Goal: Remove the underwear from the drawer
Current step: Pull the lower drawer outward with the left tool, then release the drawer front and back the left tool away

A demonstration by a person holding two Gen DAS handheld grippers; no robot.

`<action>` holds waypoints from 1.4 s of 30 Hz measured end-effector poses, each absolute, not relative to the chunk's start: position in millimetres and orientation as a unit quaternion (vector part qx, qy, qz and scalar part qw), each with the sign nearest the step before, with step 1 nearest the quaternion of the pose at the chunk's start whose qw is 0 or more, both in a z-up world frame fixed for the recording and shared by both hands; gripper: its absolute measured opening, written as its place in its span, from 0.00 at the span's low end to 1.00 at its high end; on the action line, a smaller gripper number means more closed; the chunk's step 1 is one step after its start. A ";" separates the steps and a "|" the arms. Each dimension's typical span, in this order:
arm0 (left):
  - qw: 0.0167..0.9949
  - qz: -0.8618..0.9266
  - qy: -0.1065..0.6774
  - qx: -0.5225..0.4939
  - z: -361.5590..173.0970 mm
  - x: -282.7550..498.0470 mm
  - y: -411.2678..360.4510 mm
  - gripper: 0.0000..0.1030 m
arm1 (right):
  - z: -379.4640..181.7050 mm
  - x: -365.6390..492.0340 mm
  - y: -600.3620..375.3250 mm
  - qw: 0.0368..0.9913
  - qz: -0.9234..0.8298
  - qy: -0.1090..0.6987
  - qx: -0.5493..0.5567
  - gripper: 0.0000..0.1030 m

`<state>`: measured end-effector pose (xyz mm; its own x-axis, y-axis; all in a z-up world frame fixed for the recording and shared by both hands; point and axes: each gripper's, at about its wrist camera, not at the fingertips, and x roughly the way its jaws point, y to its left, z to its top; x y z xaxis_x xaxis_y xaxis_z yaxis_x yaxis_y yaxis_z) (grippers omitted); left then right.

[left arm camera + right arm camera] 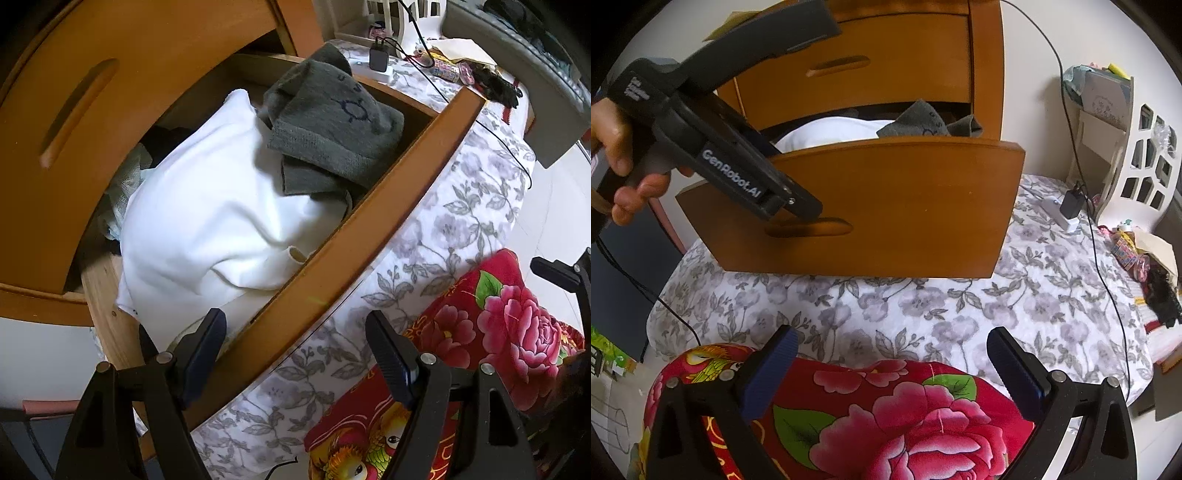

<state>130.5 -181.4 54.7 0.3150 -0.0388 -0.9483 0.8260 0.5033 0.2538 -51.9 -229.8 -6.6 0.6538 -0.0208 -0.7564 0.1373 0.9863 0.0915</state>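
Floral bed, open wooden drawer stuffed with crumpled white underwear under grey towel; both grippers' fingers spread, empty.

Home bedroom, floral bedspread, wooden drawers, charger

An orange wooden cabinet stood against a pale wall, beside a floral-covered bed; a white openwork shelf, perhaps, stood right.

- A bed covered in grey floral fabric is spread directly beneath the right gripper.
- A red floral cushion is laid on it, under the fingers.
- Beyond, to the right, a white power strip with a black charger is seen.
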 end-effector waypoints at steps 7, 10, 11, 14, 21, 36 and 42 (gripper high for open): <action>0.732 -0.300 0.500 0.352 54.6 131.4 -174.9 0.76 | -5.3 -53.2 -228.7 0.907 -0.045 0.413 0.067 1.00; 0.767 -0.281 0.471 0.333 66.2 130.1 -167.0 0.76 | -5.6 -53.5 -229.8 0.907 -0.048 0.413 0.067 1.00; 0.778 -0.278 0.458 0.328 70.9 127.1 -163.5 0.76 | -5.9 -53.1 -230.1 0.907 -0.049 0.414 0.067 1.00; 0.818 -0.273 0.415 0.291 87.8 114.2 -148.0 0.76 | -6.6 -53.1 -229.8 0.906 -0.051 0.415 0.065 1.00; 0.897 -0.233 0.329 0.179 109.6 70.6 -94.7 0.76 | -8.5 -52.3 -224.9 0.905 -0.051 0.418 0.057 1.00; 0.941 -0.143 0.305 0.012 77.8 38.6 -31.0 0.87 | -4.8 -52.3 -206.7 0.912 -0.035 0.406 0.043 1.00; 0.948 -0.127 0.290 -0.018 69.1 40.7 -13.6 0.97 | -6.8 -50.5 -202.6 0.911 -0.038 0.408 0.041 1.00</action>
